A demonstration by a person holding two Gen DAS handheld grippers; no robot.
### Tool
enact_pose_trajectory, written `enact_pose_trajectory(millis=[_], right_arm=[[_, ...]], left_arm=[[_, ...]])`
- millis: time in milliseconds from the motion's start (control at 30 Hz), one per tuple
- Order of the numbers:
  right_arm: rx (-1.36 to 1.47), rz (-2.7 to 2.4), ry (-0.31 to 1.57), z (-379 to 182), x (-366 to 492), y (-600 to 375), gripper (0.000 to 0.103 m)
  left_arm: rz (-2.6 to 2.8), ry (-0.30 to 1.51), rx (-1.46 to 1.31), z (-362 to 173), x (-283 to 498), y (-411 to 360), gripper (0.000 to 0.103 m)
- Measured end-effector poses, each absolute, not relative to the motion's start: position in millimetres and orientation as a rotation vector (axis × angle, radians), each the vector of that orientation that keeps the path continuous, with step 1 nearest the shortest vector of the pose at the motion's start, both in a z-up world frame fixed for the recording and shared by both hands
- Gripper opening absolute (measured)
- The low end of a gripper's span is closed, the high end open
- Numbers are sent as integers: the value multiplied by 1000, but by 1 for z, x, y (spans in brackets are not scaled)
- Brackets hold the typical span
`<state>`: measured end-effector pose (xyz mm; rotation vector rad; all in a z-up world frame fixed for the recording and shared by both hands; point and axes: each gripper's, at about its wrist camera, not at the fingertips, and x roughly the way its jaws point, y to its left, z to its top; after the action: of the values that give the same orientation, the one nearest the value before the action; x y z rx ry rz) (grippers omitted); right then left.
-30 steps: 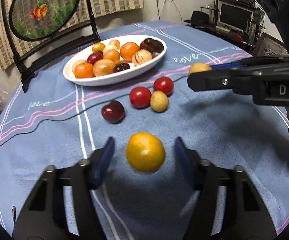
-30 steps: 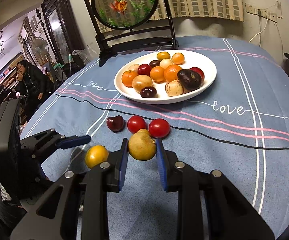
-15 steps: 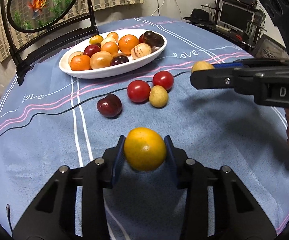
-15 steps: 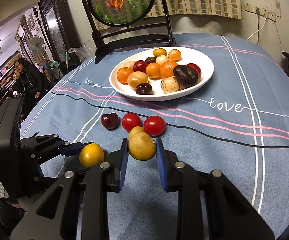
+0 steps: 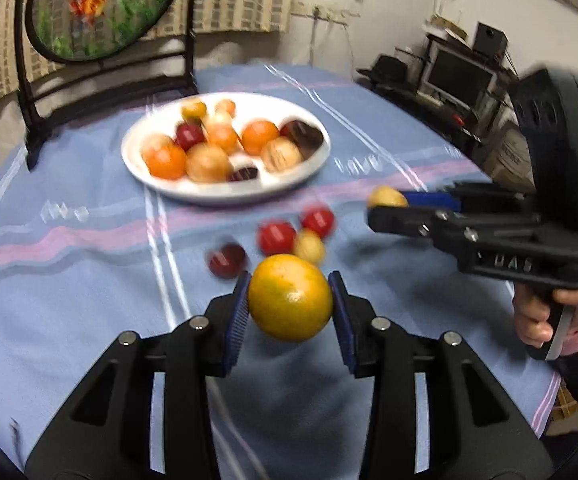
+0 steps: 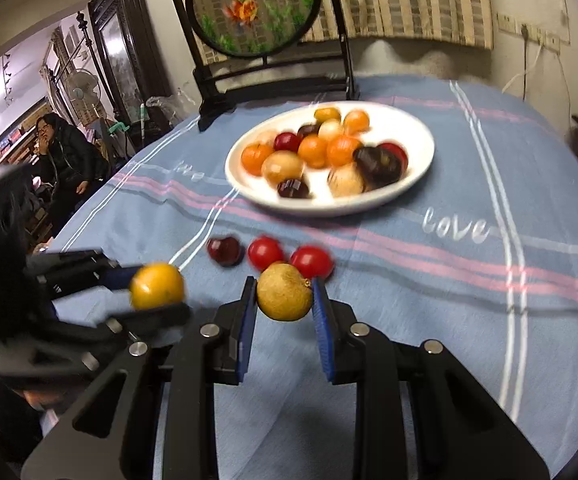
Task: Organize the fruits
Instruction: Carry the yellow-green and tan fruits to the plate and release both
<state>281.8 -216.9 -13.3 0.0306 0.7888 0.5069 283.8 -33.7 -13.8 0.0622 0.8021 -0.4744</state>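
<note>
Both grippers are loaded and the carry to the white plate (image 5: 225,196) is judged in hand. The left gripper (image 5: 289,308) has its jaws clamped on a yellow-orange fruit (image 5: 290,297), held clear of the table (image 5: 69,312). The right gripper (image 6: 284,296) is clamped on a tan fruit (image 6: 284,291). Four small fruits (image 6: 269,252) lie loose near the plate. Next move calls for setting each down in a free gap among the piled fruit.

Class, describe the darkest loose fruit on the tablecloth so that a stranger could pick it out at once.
Find the white plate of fruit on the blue cloth. Just in front of it lies a short row of loose fruit. The dark maroon fruit ends that row on the left; its neighbours are bright red.
</note>
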Motion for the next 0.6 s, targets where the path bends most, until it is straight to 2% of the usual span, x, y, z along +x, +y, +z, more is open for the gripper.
enact_pose_trajectory(millis=[233, 367, 600], right_arm=[[104, 444, 730, 10, 374, -226, 28], [106, 403, 775, 2, 431, -222, 28], [97, 410, 846, -14, 485, -215, 30]], left_arm=[[-327, 731, 43, 24, 386, -31, 40], [-250, 777, 40, 15, 452, -31, 40], [-223, 847, 72, -6, 501, -40, 42]])
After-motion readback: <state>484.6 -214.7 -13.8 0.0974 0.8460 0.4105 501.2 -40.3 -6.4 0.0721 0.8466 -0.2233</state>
